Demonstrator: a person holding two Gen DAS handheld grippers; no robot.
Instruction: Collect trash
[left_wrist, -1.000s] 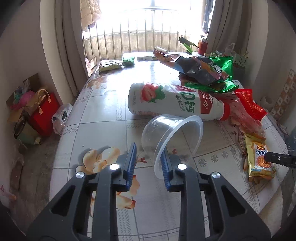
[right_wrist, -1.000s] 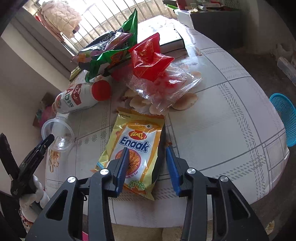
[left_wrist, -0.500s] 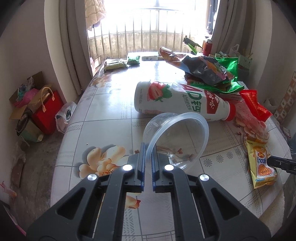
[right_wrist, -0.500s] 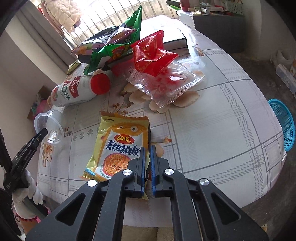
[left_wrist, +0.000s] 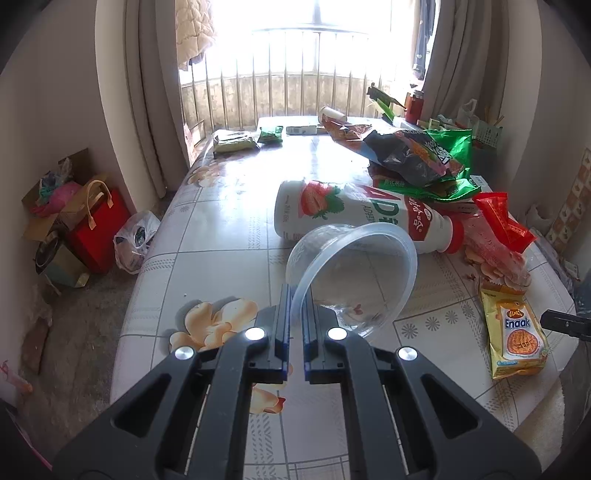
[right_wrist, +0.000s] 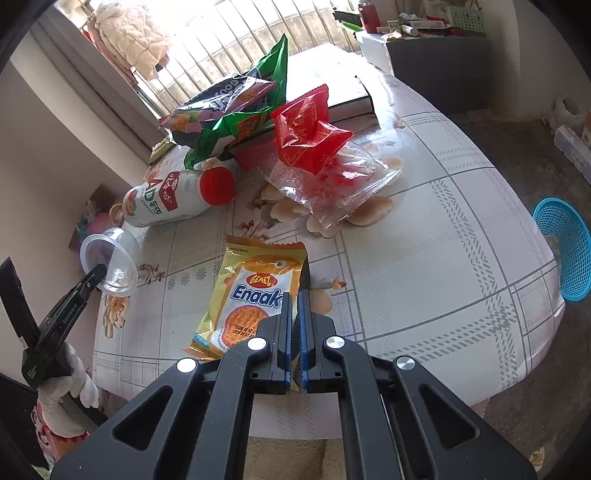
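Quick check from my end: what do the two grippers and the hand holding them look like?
Both the left gripper and right gripper have black plastic frames with cut-out arms, silver round rivets and ridged blue pads lining the jaws. The left hand wears a white glove; small white lettering marks that gripper's side.

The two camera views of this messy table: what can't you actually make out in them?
- Left wrist view: the right gripper shows only a tip; the frame's right edge cuts it off.
- Right wrist view: the blue basket interior is too small and angled to read.
- Right wrist view: the Enaak packet lower edge is hidden behind the gripper's fingers.
- Left wrist view: far-end packets are too small to read.
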